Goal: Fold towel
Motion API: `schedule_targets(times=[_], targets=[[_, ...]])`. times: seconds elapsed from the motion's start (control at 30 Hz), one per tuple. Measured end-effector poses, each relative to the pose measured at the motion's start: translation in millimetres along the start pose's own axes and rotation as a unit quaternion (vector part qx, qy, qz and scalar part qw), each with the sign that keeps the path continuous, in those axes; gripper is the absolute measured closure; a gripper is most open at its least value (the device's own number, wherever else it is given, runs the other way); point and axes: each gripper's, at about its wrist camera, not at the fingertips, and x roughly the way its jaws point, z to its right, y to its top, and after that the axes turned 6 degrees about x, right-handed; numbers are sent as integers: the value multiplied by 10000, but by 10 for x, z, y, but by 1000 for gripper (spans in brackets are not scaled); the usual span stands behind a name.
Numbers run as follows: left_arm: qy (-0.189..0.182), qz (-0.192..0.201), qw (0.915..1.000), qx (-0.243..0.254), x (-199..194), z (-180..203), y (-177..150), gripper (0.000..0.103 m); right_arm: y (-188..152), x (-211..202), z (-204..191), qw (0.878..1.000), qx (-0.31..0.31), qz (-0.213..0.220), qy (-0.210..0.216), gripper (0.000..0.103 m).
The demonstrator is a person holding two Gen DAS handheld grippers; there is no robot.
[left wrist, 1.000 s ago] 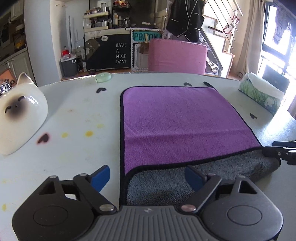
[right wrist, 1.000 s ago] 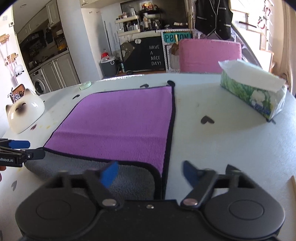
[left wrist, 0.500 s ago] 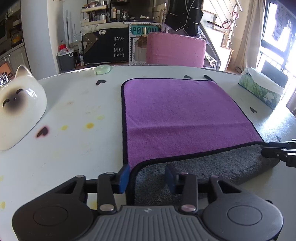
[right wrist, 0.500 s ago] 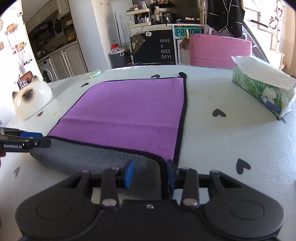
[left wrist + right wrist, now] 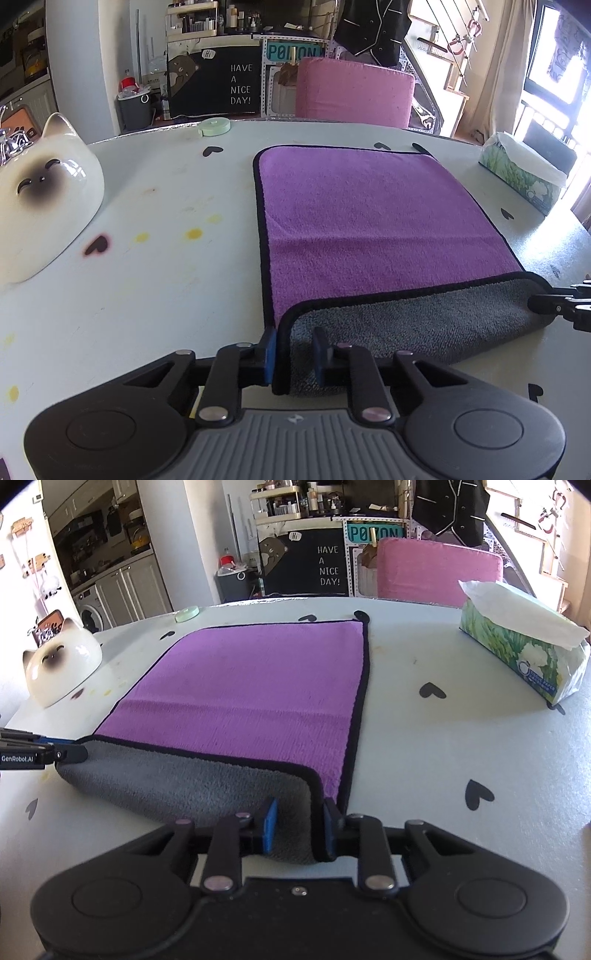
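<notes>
A purple towel (image 5: 369,221) with black trim and a grey underside lies flat on the white table (image 5: 147,277). Its near edge is turned up, showing a grey band (image 5: 406,325). My left gripper (image 5: 293,354) is shut on the towel's near left corner. My right gripper (image 5: 301,827) is shut on the near right corner of the towel (image 5: 251,686). Each gripper's tip shows at the edge of the other view: the right one (image 5: 557,304) and the left one (image 5: 44,755).
A white cat-shaped ceramic piece (image 5: 44,199) sits at the left. A green tissue box (image 5: 524,650) stands at the right. A small green round object (image 5: 214,127) lies at the far edge. A pink chair (image 5: 354,92) stands behind the table.
Both grippers went from wide open around the near corners to shut on them. The folded grey edge has lifted and rolled a little farther over the purple side.
</notes>
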Motion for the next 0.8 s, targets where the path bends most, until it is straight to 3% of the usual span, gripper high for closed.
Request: schedule_targets(times=[0.2, 0.4, 0.8], targets=[[-26, -28, 10000, 12, -38, -11, -38, 91, -5, -28, 11, 9999, -23, -113, -34, 82], [2, 13, 10000, 51, -62, 6, -14, 97, 29, -14, 33, 9997, 189, -150, -23, 98], [64, 209, 9997, 109, -139, -6, 154, 97, 108, -64, 16, 9998, 141, -69, -85, 99]])
